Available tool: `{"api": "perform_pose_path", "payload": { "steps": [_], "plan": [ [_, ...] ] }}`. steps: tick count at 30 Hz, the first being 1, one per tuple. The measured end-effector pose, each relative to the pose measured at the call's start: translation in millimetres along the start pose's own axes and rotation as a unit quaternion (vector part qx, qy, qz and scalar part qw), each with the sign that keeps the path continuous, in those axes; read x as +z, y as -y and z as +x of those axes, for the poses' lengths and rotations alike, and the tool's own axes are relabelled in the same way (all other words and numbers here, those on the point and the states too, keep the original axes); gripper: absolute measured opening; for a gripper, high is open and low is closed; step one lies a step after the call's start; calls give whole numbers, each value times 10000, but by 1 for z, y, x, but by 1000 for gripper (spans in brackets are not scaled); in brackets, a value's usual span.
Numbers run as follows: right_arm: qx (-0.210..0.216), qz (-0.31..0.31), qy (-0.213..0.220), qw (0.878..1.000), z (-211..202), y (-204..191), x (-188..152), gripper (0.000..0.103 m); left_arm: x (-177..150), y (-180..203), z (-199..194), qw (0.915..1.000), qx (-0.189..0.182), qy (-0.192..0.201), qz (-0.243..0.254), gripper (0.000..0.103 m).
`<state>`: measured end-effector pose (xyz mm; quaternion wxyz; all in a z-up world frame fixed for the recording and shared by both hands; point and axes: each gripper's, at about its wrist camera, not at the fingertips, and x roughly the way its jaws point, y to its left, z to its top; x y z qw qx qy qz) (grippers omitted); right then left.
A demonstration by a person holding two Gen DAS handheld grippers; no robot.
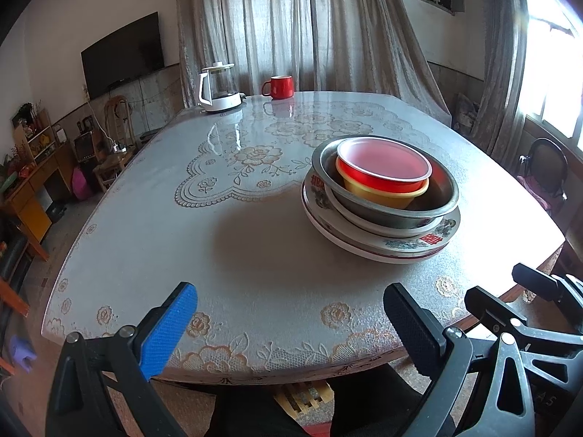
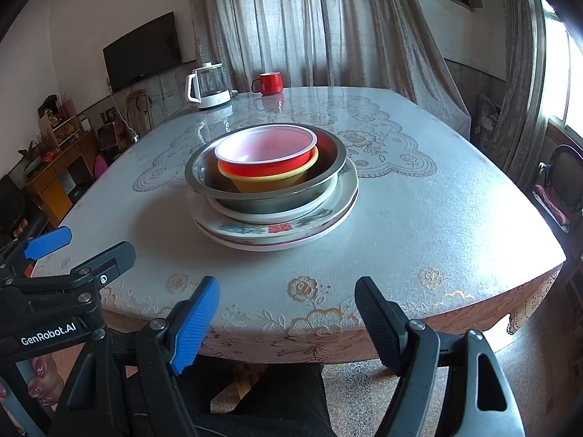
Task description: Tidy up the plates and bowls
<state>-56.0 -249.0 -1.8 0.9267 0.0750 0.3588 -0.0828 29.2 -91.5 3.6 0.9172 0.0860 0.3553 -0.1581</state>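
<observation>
One stack stands on the table. A red bowl (image 1: 382,167) (image 2: 266,153) sits in a yellow bowl (image 1: 386,196) (image 2: 269,182), inside a metal bowl (image 1: 433,204) (image 2: 328,174), on white patterned plates (image 1: 379,244) (image 2: 277,235). My left gripper (image 1: 291,327) is open and empty at the table's near edge, well short of the stack. My right gripper (image 2: 288,320) is open and empty at the near edge too. The right gripper also shows in the left wrist view (image 1: 510,295), and the left gripper in the right wrist view (image 2: 83,247).
A red mug (image 1: 278,86) (image 2: 269,83) and a white glass kettle (image 1: 218,87) (image 2: 207,87) stand at the table's far edge. The table (image 1: 218,218) (image 2: 437,200) has a floral cover. A chair (image 2: 557,182) stands at the right.
</observation>
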Motion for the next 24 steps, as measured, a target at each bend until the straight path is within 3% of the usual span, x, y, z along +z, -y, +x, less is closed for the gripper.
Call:
{"api": "perform_pose_path", "payload": {
  "steps": [24],
  "plan": [
    [-18, 76, -4, 10000, 1, 5, 2, 78, 0, 5, 0, 9999, -95, 40, 81, 103]
  ]
}}
